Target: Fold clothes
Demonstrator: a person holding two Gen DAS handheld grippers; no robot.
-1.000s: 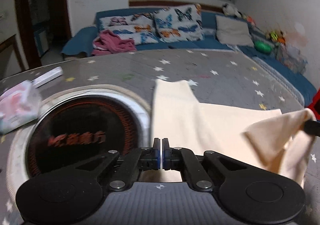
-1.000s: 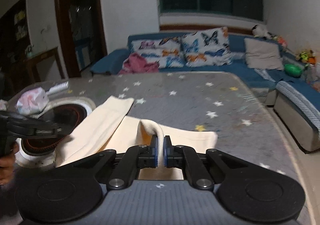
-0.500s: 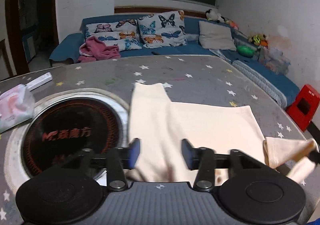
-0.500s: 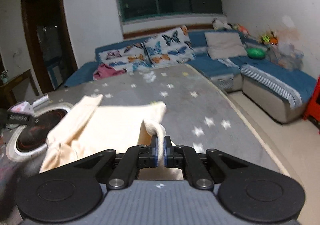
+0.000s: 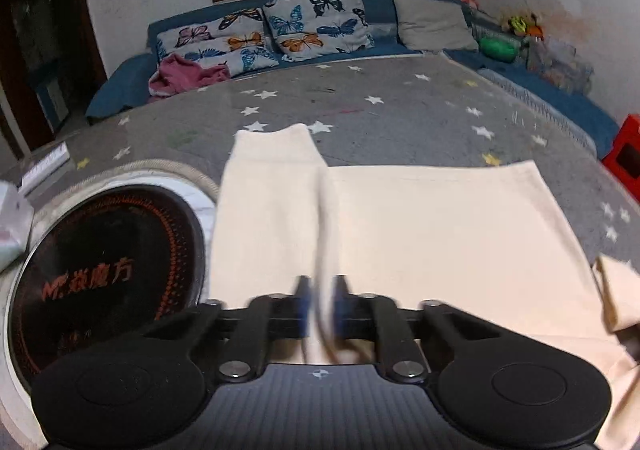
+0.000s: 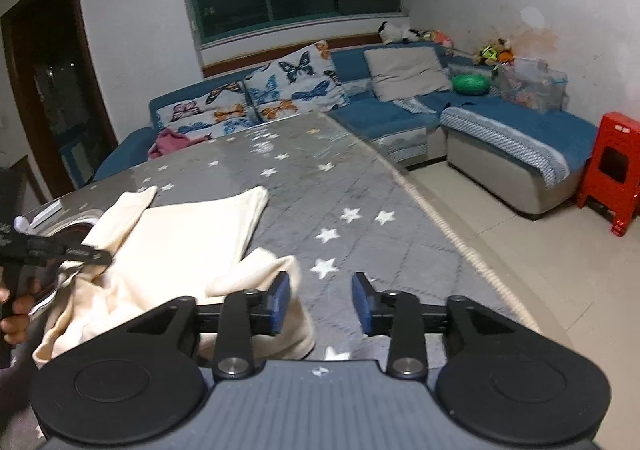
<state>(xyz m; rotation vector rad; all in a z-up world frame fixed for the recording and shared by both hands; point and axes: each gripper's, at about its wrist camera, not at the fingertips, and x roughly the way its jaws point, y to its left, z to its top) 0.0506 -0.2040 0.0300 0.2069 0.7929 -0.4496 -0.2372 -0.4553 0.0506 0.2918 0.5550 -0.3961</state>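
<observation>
A cream garment [image 5: 420,230] lies spread on the grey star-patterned table cover [image 5: 400,113], one sleeve [image 5: 272,169] pointing away. My left gripper [image 5: 321,302] is at the garment's near edge, shut on a raised fold of the cloth, with the fingers blurred. In the right wrist view the garment [image 6: 192,234] is bunched at the near left, and the left gripper [image 6: 86,253] pinches its edge there. My right gripper [image 6: 321,302] stands open over the table cover. A loose corner of cloth [image 6: 272,270] rests against its left finger, not held.
A round black induction cooker [image 5: 100,262] is set into the table, partly under the garment's left edge. A tissue packet [image 5: 10,226] lies at far left. The table edge [image 6: 452,238] runs along the right. Beyond are a blue sofa [image 6: 500,129] and a red stool [image 6: 612,169].
The left gripper opened half a second ago and has closed again on a fold of the garment. The right gripper has let go of the corner it held and opened.
</observation>
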